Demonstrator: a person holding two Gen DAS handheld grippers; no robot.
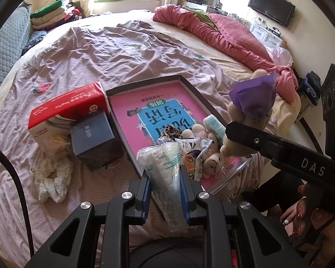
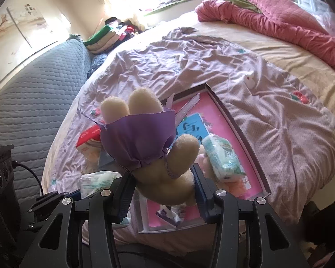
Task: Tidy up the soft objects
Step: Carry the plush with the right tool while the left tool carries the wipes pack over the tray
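Both grippers were loaded over the tray (image 1: 145,81) — a dark-rimmed box lid with a pink inside, lying on the bed (image 1: 105,51).

The left gripper (image 1: 165,192) was clamped on a clear pack (image 1: 162,163) of white pads, jaws narrow, the plastic pinched between the blue pads and the pack's top sticking up over the tray's near edge. The right gripper (image 2: 163,189) held a plush (image 2: 165,167) in a purple skirt by its body, jaws about half apart, legs pointing up, over the tray's near half.

In the tray's near end already: a tissue pack (image 2: 223,156), small bears (image 1: 212,160), sachets, a leopard-print bit (image 1: 172,131). The far end of the tray was bare. Just left of the tray stood a red box (image 1: 67,109) and a dark box (image 1: 91,134), w/ a white scrunchie (image 1: 51,176) on the bed nearer than those.

Judgement: the step was dropping both items into the tray. To do it well:
- Aim for the bare far end, not the near pile, or things may roll off the low rim.
- Lower each item till it rests on the tray floor before opening — soft stuff bounces little, but the pack is slick & could slide.
- Release one at a time; the two grippers were close, so a clash was possible.
- Lay the plush flat, not on end.

The scrunchie looked like the next pick.
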